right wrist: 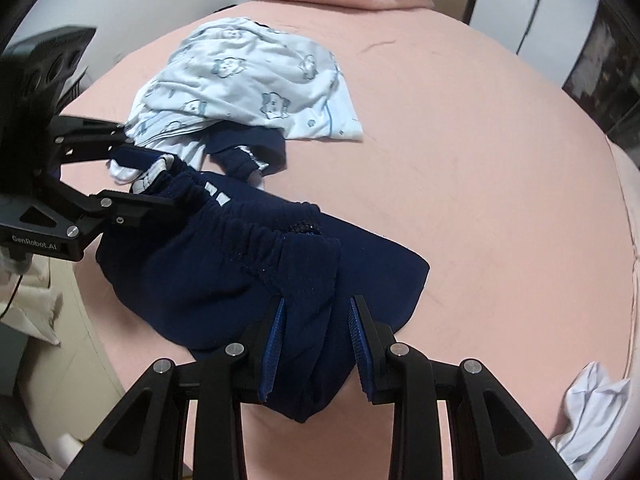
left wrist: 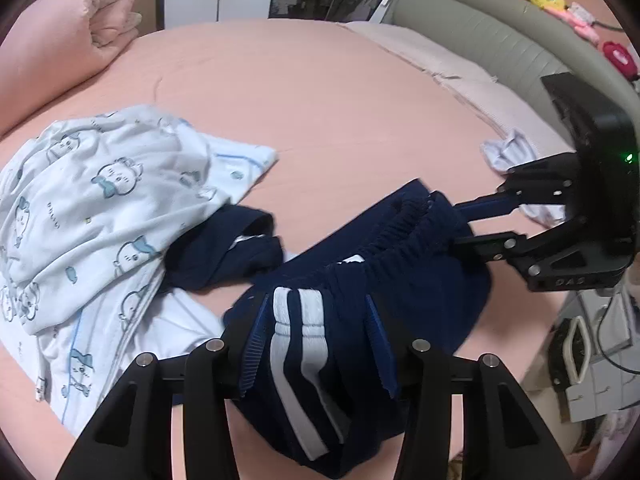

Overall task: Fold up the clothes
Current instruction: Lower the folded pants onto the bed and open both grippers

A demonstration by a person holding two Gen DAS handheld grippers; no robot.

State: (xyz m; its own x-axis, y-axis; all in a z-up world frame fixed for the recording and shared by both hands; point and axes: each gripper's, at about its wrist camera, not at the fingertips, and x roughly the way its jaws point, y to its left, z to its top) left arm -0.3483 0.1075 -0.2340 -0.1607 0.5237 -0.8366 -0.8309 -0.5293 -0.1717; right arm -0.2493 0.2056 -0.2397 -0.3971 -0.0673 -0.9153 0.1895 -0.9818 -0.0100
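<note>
Printed pyjamas (left wrist: 92, 208): heaped at the left of the left wrist view, untouched, with a second dark garment (left wrist: 236, 248) poking out beside them.
Left hand-held gripper (left wrist: 316, 344): bottom centre of its own view, pads astride the white-striped side of the navy shorts (left wrist: 360, 280); cloth sits between them, but the jaws look loose, and I can't swear they're pressing.
Navy shorts: on the pink bed (left wrist: 320, 112), lower centre, elastic waistband gathered and stretched between the two grippers, legs slumped flat beneath.
Right hand-held gripper (right wrist: 316, 340): bottom centre of its view, pinching a bunched fold at the plain end of the waistband.
Step in hand: laying the shorts down flat, I'd say, ready for folding.
Next move: probably smoothing the cloth, then carrying one side over the other.
</note>
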